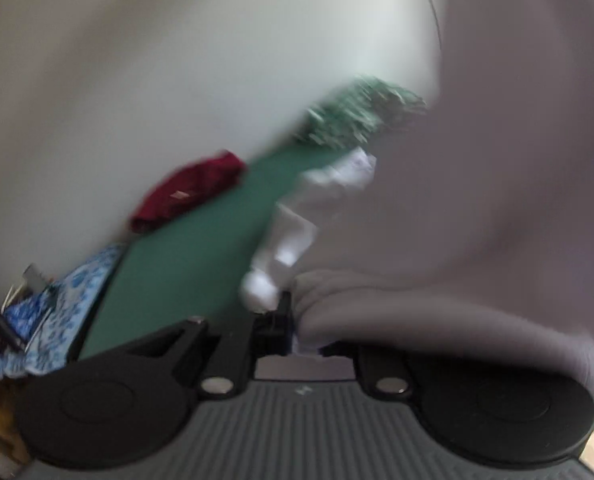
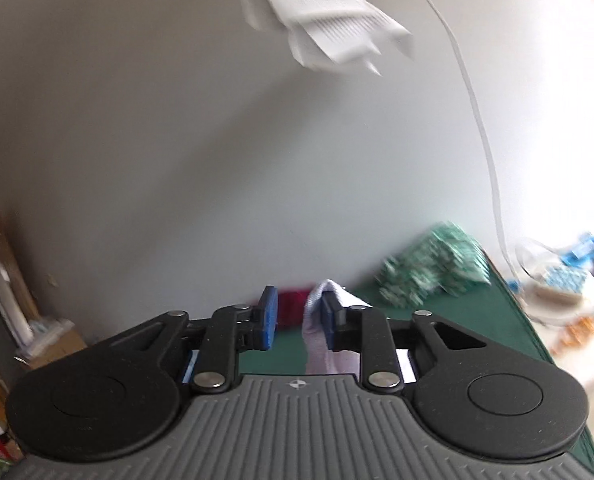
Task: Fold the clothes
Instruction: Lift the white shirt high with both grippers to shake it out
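Your left gripper (image 1: pixel 287 312) was clamped on a pale lilac garment (image 1: pixel 477 200), its jaws drawn together with the cloth bunched between them. That garment filled the left wrist view from 12 to 4 o'clock, draped over the gripper's right side. The view was heavily blurred, so finer detail of the grip could not be confirmed. A white piece of cloth (image 1: pixel 297 232) hung just beyond the fingers, toward 12 o'clock from them.

Your right gripper (image 2: pixel 297 316) stood with its jaws parted, the blue pads (image 2: pixel 270 316) apart. A fold of the same pale cloth (image 2: pixel 329 332) lay against the inner face of the right-hand finger; the left-hand pad was clear of it. Whether the cloth was pinned or merely draped there could not be determined.

The green table (image 1: pixel 201 248) carried other clothing: a dark red garment (image 1: pixel 189 192) at 10 o'clock from your left gripper, a green patterned garment (image 1: pixel 361 112) at 12 o'clock against the wall, and a blue floral cloth (image 1: pixel 57 312) hanging at the table's edge toward 9 o'clock. In the right wrist view, the green patterned garment lay at 2 o'clock from the fingers.
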